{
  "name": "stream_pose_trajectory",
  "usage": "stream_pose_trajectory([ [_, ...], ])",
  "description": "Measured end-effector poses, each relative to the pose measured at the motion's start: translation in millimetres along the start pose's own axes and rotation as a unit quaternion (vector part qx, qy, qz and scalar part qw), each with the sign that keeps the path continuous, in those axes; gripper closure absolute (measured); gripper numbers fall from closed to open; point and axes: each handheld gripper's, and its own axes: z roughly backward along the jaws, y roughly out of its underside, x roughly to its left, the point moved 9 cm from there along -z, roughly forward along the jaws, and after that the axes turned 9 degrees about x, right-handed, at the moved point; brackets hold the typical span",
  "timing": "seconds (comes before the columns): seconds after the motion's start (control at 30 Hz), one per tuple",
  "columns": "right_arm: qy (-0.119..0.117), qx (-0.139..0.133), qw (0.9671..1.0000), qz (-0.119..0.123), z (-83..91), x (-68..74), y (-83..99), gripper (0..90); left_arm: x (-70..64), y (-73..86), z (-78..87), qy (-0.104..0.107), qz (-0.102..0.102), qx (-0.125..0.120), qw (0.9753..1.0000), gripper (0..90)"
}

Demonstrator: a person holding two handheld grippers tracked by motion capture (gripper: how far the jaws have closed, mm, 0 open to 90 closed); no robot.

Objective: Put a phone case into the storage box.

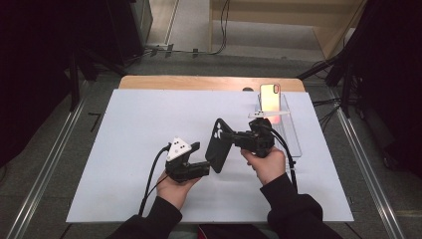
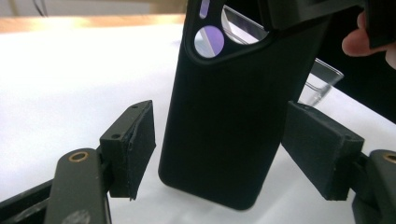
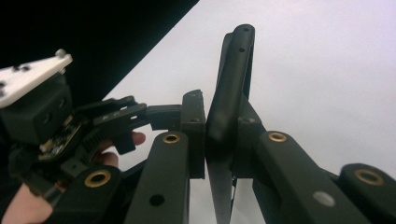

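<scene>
A black phone case (image 1: 219, 145) is being held up above the white table (image 1: 124, 129) by the right gripper (image 1: 234, 138), whose jaws are being pressed shut on the case's edge, one on each face, as is being shown closely in the right gripper view, where the case (image 3: 231, 93) is being seen edge-on and upright between the pads. The left gripper (image 1: 203, 158) is being held wide open just beside the lower end of the case; in the left gripper view its two pads are being kept on either side of the case (image 2: 233, 116), with a gap left on each side, so nothing is being touched by them. The camera cut-out at the case's upper end is being seen in that view. Two cases are being counted in all: the black one between the grippers, and a second, light-coloured case (image 1: 270, 97) being propped upright on a clear stand (image 1: 288, 134) at the far right of the table, well apart from both grippers. Two grippers are being counted, one in each hand.
</scene>
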Motion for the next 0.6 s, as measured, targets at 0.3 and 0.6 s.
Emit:
stream_pose_trajectory([
  [0.3, -0.01, 0.022, 0.998, 0.058, 10.0, 3.3, 4.1, 77.0, 1.3, -2.7, 5.8, 0.027, -0.012, 0.036, 0.9989, 26.1],
  [0.6, -0.033, 0.045, 0.9936, 0.098, 17.0, 4.7, 8.3, 77.1, 2.8, -5.2, 13.7, 0.059, -0.029, 0.078, 0.9947, 26.1],
])
